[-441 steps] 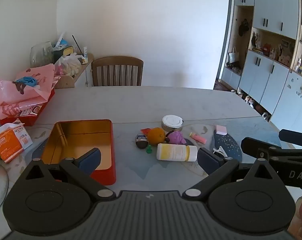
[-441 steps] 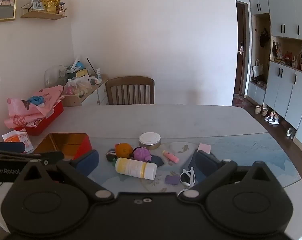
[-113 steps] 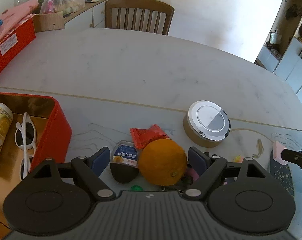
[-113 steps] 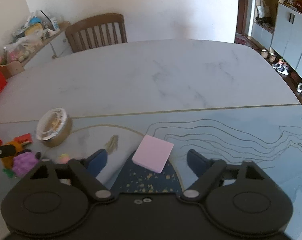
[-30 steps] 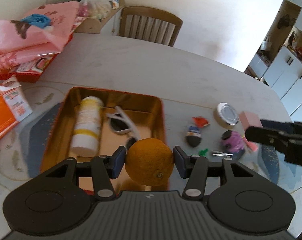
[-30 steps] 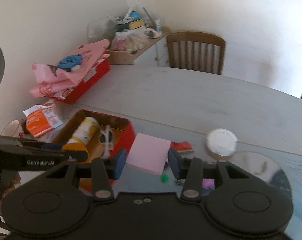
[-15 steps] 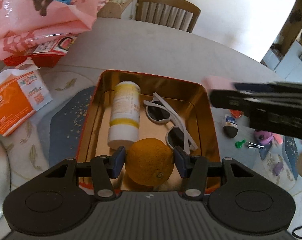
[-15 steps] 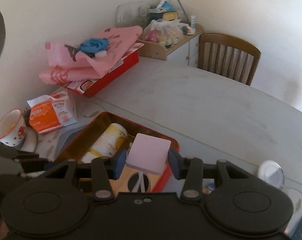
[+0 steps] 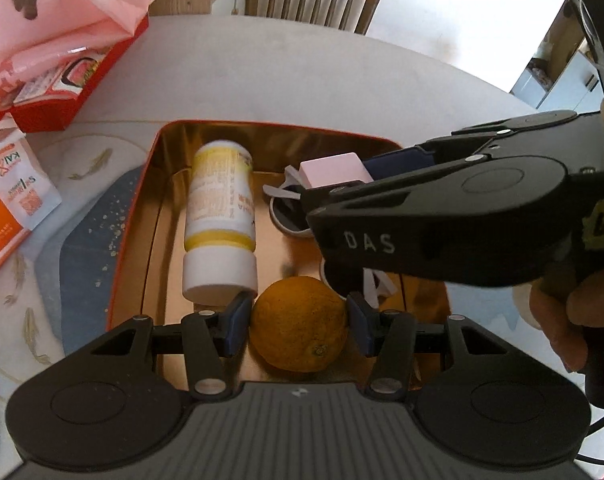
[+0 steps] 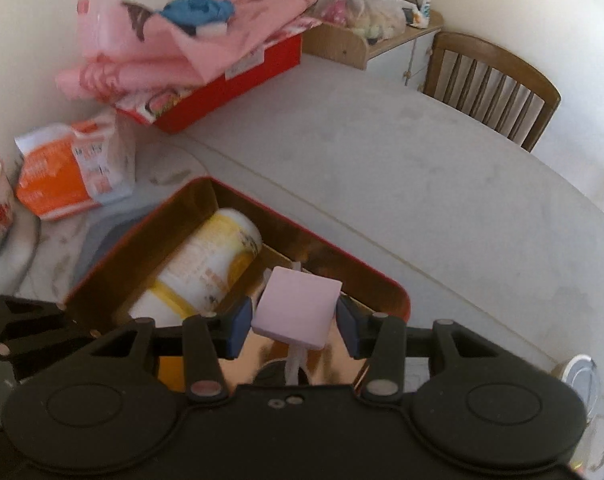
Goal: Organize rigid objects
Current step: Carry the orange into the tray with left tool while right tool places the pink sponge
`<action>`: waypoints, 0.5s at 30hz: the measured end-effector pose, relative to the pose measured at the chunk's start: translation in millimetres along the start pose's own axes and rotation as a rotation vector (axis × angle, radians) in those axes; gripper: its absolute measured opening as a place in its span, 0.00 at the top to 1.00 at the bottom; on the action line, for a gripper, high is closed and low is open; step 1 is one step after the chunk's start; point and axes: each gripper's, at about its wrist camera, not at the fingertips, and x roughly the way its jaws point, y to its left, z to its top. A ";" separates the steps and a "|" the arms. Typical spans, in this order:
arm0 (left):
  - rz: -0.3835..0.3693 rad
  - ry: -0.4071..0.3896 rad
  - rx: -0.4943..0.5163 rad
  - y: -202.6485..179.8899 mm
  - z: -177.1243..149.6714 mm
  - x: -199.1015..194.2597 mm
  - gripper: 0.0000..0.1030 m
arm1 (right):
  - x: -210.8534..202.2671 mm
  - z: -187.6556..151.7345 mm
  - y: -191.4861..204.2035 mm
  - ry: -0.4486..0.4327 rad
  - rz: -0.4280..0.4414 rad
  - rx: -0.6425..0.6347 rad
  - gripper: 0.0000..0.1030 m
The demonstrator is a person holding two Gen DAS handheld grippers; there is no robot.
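Both grippers have come over the red tin [image 9: 133, 236], pitched steeply down. Left gripper [image 9: 297, 322] clamps the orange [image 9: 299, 322] at the near edge, beside the bottle [image 9: 219, 216] lying lengthwise, cap nearest. Right gripper [image 10: 295, 318] pinches the pink pad [image 10: 297, 310] flat above the sunglasses [image 9: 285, 210].

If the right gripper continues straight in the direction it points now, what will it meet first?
Probably the white sunglasses lying in the red metal tin with a gold inside. The right gripper, shut on the pink square block, points down over them. Depth is unclear, so it might reach the tin's floor first.
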 end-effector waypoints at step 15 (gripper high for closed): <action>-0.048 0.006 -0.011 7.4 6.9 9.2 0.50 | 14.3 -4.6 -8.7 0.049 0.015 0.061 0.57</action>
